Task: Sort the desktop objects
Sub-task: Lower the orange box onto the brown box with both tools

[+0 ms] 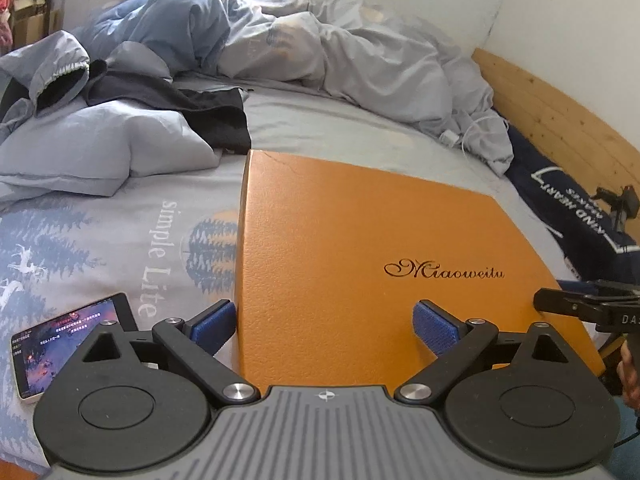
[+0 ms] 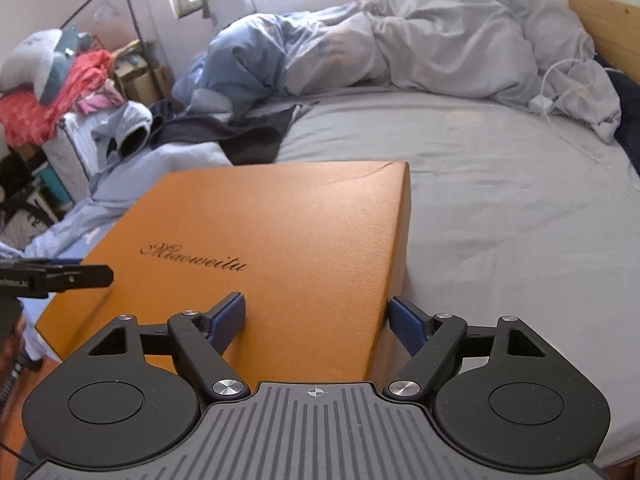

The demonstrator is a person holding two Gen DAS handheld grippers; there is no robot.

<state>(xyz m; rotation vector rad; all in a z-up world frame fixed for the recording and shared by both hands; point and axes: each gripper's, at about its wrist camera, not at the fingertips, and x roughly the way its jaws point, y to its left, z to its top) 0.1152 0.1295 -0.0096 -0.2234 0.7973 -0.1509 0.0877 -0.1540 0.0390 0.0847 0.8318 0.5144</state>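
An orange box [image 1: 360, 248] with the script "Miaoweitu" on its lid lies on the bed; it also shows in the right wrist view [image 2: 272, 240]. My left gripper [image 1: 324, 326] is open, its left finger outside the box's left edge and its right finger over the lid. My right gripper [image 2: 316, 320] is open, its right finger beside the box's right edge and its left finger over the lid. Each gripper's tip shows at the edge of the other's view. A phone [image 1: 72, 340] with a lit screen lies on the sheet left of the box.
A crumpled grey-blue duvet [image 1: 320, 52] and clothes [image 1: 168, 100] lie at the back of the bed. A white charger and cable [image 1: 460, 136] lie by the duvet. A wooden headboard [image 1: 560, 120] stands at right. A clothes rack with piled items [image 2: 60, 80] stands left.
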